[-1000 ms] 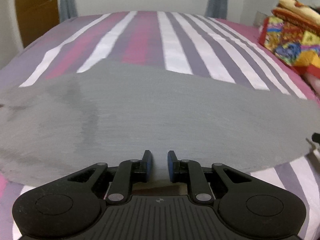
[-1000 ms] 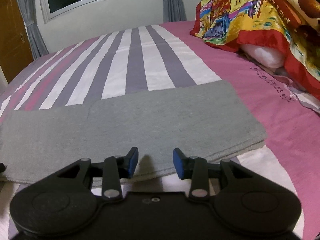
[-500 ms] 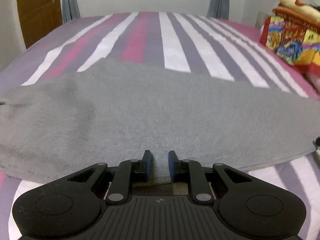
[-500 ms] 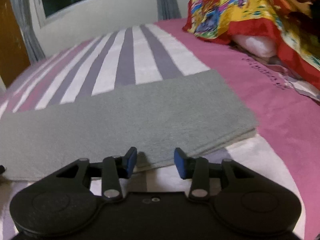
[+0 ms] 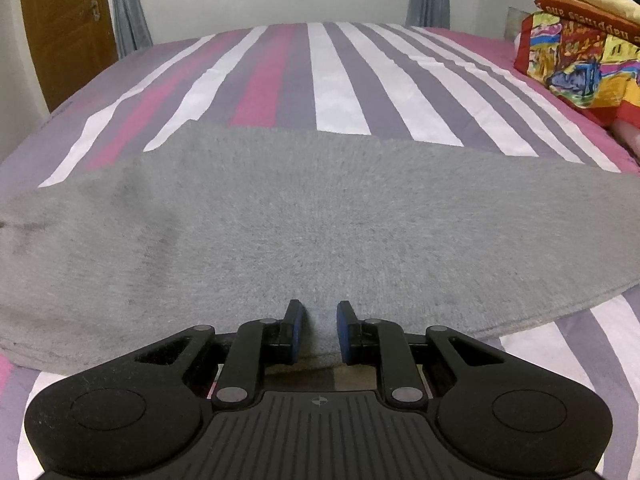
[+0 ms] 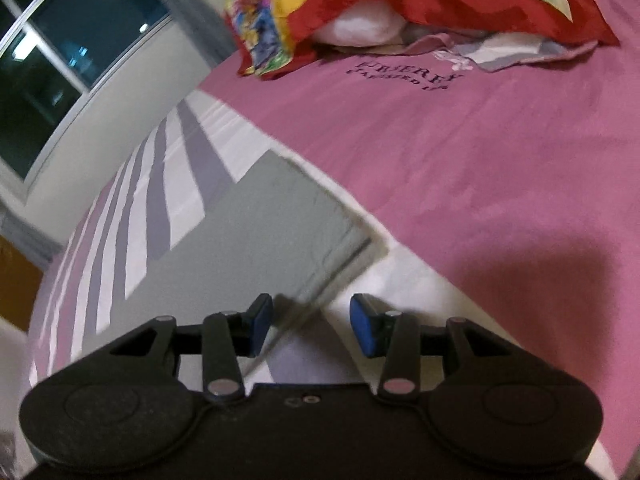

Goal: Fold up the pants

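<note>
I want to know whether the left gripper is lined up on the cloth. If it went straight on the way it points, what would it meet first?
The left gripper would meet the near edge of the grey pants first; the cloth already lies between its open fingers, though the height above it is unclear.

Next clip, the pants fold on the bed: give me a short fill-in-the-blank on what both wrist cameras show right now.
1. The pants lying flat on the striped bedsheet are ____ in colour.
2. The left gripper has its blue-padded fingers on either side of the pants' ____ edge.
3. The right gripper is ____, with nothing between its fingers.
4. In the left wrist view, the wooden door stands at the far ____.

Missing words: grey; near; open; left
</note>
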Demonstrator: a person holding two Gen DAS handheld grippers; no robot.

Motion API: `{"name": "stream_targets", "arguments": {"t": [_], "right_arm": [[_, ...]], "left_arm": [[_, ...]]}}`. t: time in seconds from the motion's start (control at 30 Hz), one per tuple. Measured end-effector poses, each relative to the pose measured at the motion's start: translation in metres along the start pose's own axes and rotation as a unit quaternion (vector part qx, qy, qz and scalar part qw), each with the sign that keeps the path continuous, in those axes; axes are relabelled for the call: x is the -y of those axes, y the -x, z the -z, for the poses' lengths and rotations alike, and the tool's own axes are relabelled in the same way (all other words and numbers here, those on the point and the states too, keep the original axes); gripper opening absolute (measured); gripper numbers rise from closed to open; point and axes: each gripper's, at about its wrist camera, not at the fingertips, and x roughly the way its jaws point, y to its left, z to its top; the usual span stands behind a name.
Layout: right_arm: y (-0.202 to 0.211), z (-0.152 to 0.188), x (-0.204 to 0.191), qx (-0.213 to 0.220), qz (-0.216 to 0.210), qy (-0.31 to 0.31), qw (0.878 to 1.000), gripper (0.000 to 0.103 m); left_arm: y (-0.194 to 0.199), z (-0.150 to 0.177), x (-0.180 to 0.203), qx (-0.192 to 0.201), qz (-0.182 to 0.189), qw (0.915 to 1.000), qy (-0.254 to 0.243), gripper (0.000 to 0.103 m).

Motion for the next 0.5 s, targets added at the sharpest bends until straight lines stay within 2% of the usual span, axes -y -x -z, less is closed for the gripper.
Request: {"name": "stream_targets", "arguments": {"t": [0.1, 0.17, 0.23, 0.33, 0.4, 0.43, 0.5], "right_arm": [[-0.014, -0.006, -0.002, -0.001, 0.004, -0.011, 1.000, 0.037], [-0.017, -0.009, -0.008, 0.006, 0.003, 0.000, 1.000, 0.013], [-0.012, -0.011, -0.024, 0.021, 0.008, 0.042, 0.999, 0.012], [0.027, -0.014, -0.061, 0.097, -0.024, 0.128, 0.987, 0.011], [0.049, -0.018, -0.070, 0.129, -0.043, 0.137, 0.981, 0.011], [0.052, -0.019, -0.068, 0.129, -0.037, 0.138, 0.981, 0.011], [0.036, -0.020, -0.053, 0.093, -0.006, 0.128, 0.987, 0.011]], "left_arm": [[-0.001, -0.001, 0.001, -0.001, -0.003, 1.0000, -0.005, 0.020], [-0.002, -0.002, 0.001, -0.003, -0.004, 1.0000, -0.004, 0.020], [-0.002, -0.003, 0.002, -0.005, -0.006, 1.0000, -0.005, 0.020], [-0.001, -0.007, 0.002, -0.007, -0.005, 1.0000, -0.005, 0.020], [-0.001, -0.010, 0.003, -0.007, -0.002, 1.0000, -0.001, 0.020], [-0.001, -0.012, 0.004, -0.006, 0.001, 1.0000, 0.001, 0.020], [0.000, -0.015, 0.007, -0.002, 0.007, 1.0000, 0.000, 0.020]]}}
